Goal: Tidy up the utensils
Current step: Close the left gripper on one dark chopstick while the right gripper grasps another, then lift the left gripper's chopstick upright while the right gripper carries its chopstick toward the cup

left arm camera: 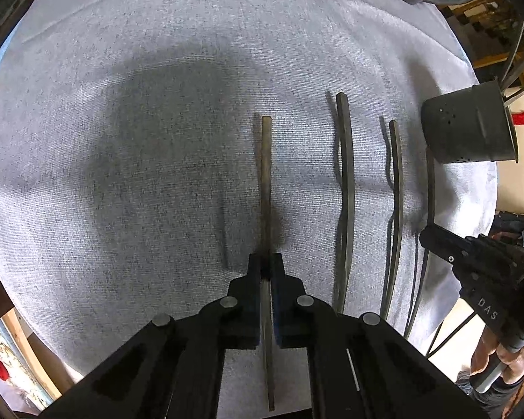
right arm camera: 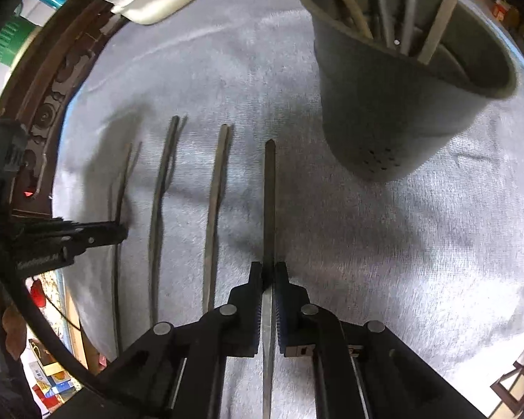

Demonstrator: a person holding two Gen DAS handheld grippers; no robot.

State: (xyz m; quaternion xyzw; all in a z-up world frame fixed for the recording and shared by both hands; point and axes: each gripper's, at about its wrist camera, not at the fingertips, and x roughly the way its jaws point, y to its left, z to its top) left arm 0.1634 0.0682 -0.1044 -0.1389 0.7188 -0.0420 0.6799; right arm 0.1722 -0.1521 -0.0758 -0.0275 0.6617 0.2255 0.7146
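On a desk draped in a grey towel (left arm camera: 157, 70), one flat utensil handle (left arm camera: 266, 181) is clamped by the left gripper (left arm camera: 265, 269) and another (right arm camera: 269, 202) by the right gripper (right arm camera: 268, 276), with a dark holder (right arm camera: 401, 104) at upper right.

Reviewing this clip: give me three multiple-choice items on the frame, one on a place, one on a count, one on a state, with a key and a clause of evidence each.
1. Where does the utensil holder stand relative to the row of utensils, in the right wrist view?
A. To the right
B. To the left
C. On top of them

2. How many long utensils show on the grey cloth in the right wrist view, counting those gripped?
A. Two
B. Four
C. Seven

3. What is the right gripper doing?
A. Open, holding nothing
B. Closed on a utensil
C. Inside the holder

Key: 1 A, the holder is right of the row. 2 B, four parallel handles show. 3 B, both fingers press the handle.
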